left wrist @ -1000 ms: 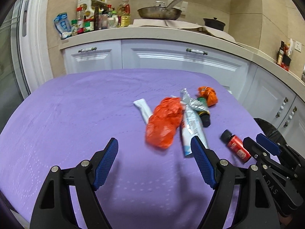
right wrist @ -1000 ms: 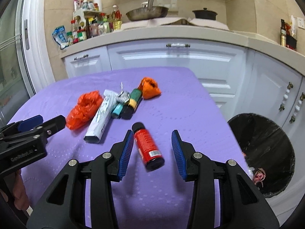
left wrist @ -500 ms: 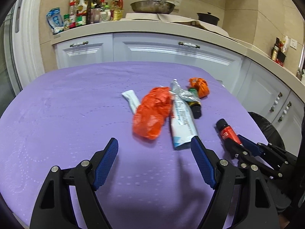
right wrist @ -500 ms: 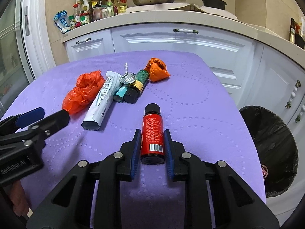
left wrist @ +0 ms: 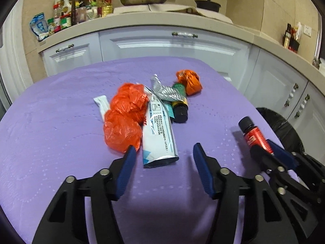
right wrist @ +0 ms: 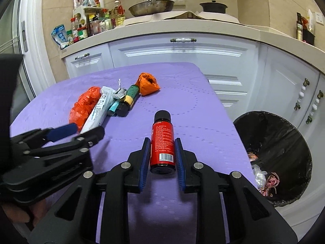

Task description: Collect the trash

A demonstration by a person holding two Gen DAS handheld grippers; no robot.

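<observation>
The right gripper (right wrist: 162, 158) has its blue fingers (right wrist: 145, 160) closed on the small red bottle with a black cap (right wrist: 162, 142), holding it at the lower half of the body, near the base; the cap points away over the purple tabletop (right wrist: 182, 101). From here I cannot tell if the bottle is lifted or lies on the cloth. I judge it stiff, light and smooth-sided, so it could slip along the pads; a hold at the middle of the label seems safer than at the narrow cap. On the label there is a barcode and lines of small print, too small to read.

The left gripper (left wrist: 162, 162) stands with its fingers (left wrist: 126, 168) wide apart, holding nothing, just in front of the flattened white tube with blue print (left wrist: 157, 130). The tube looks soft and thin, best taken across its flat width. Its writing is not readable either. Touching it lies a crumpled orange-red plastic bag (left wrist: 124, 120), surely very light and yielding. The black-lined trash bin (right wrist: 274, 158) waits beside the tabletop, on the right side.
</observation>
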